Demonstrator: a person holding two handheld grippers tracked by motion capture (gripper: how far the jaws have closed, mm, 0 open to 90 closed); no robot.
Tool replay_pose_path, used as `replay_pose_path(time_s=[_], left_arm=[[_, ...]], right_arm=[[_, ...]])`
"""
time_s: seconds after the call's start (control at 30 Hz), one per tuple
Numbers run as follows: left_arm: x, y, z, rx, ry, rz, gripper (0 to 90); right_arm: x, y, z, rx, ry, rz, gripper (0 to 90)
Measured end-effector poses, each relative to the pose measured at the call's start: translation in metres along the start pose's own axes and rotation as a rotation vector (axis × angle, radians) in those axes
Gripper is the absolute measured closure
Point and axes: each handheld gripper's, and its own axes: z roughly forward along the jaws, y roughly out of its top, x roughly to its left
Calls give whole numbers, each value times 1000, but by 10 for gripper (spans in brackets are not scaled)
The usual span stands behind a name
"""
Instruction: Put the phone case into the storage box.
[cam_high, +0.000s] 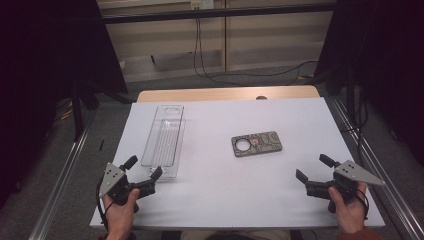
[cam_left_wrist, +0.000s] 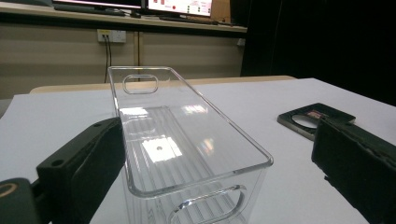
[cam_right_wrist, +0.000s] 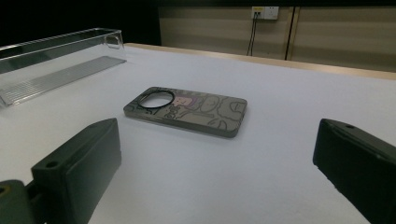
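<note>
Our left tongs (cam_high: 145, 175) are wide open at the near end of the long clear plastic box (cam_high: 164, 140). Our right tongs (cam_high: 312, 167) are wide open and empty, facing the flat patterned phone case (cam_high: 256, 143) on the white surface (cam_high: 225, 190). We should reach slowly and pinch the case's edges gently.
</note>
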Motion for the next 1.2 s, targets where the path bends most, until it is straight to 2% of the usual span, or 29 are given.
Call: replay_pose_path(time_s=[0.2,0.27,0.33,0.37,0.4,0.57,0.63,0.8,0.9,1.07,1.2], left_arm=[[1,1,0,-1,-4,-4,33],[0,1,1,2,4,-5,33],[0,1,1,4,3,-4,33],[0,1,1,4,3,-4,33],[1,1,0,4,-3,-11,33],[1,1,-1,-14,0,-24,33],[0,1,-2,-12,19,-13,33],[1,1,-4,-9,9,-7,33],[1,0,-6,-2,4,-2,33],[1,0,-7,-8,9,-11,33],[1,1,-6,-3,3,-3,33]], right_arm=[[-4,-3,2,28,7,46,4],[-5,-3,2,30,6,45,0],[-5,-3,3,34,22,57,0],[-5,-3,3,34,22,57,0],[-4,-3,4,41,21,37,4],[-1,-1,7,74,76,29,31],[0,1,8,92,91,36,30],[3,4,11,129,127,39,36],[6,6,13,156,146,17,34],[10,9,20,200,192,21,34],[12,13,26,239,205,6,33]])
